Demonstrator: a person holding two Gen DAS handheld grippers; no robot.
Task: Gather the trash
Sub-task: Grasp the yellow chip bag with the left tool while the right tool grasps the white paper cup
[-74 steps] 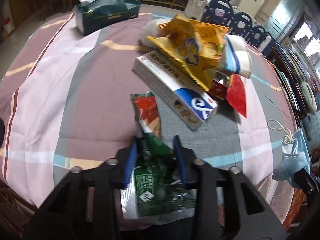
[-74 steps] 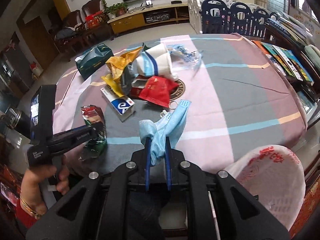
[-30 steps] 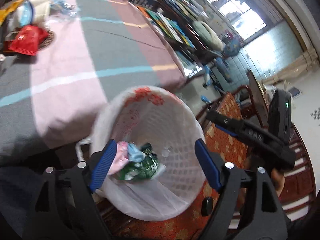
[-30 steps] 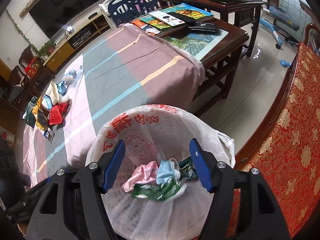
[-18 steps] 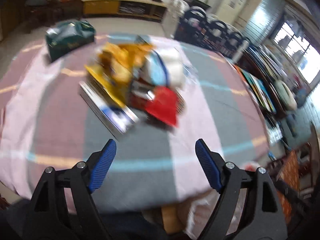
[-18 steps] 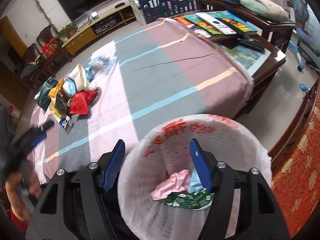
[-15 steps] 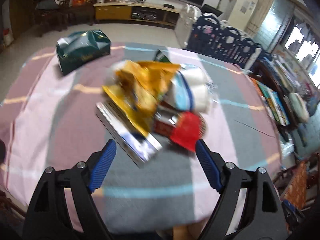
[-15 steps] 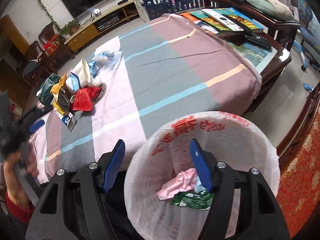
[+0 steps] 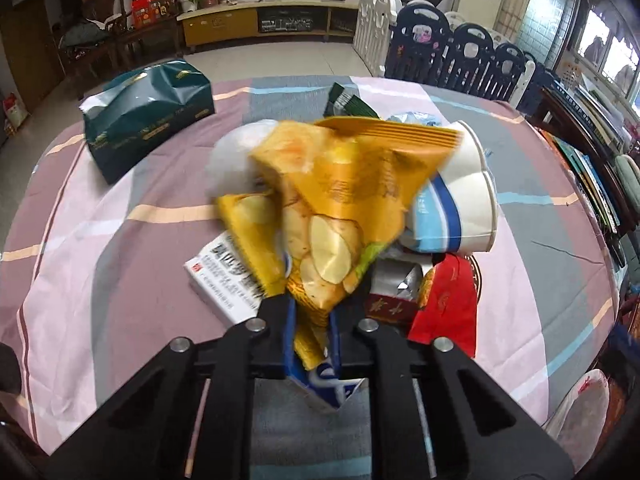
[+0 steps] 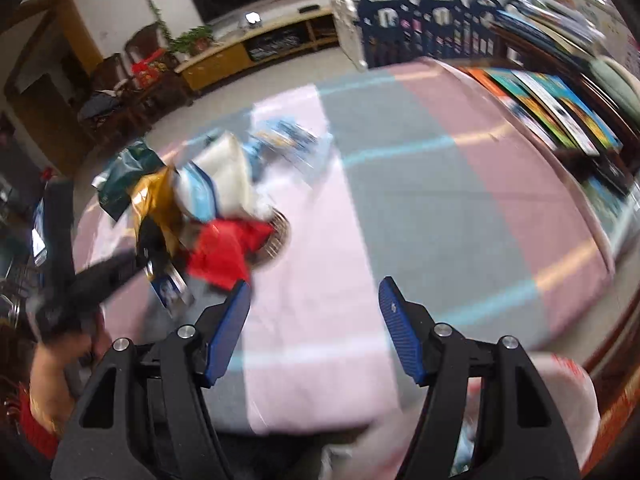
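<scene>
Your left gripper (image 9: 312,332) is clamped on the yellow chip bag's (image 9: 344,204) lower corner; the lined trash bin (image 9: 580,412) sits lower right. Your right gripper (image 10: 314,330) hangs open, empty.

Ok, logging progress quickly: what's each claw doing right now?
Left claw: closed on the yellow chip bag.
Right claw: open, empty.
</scene>
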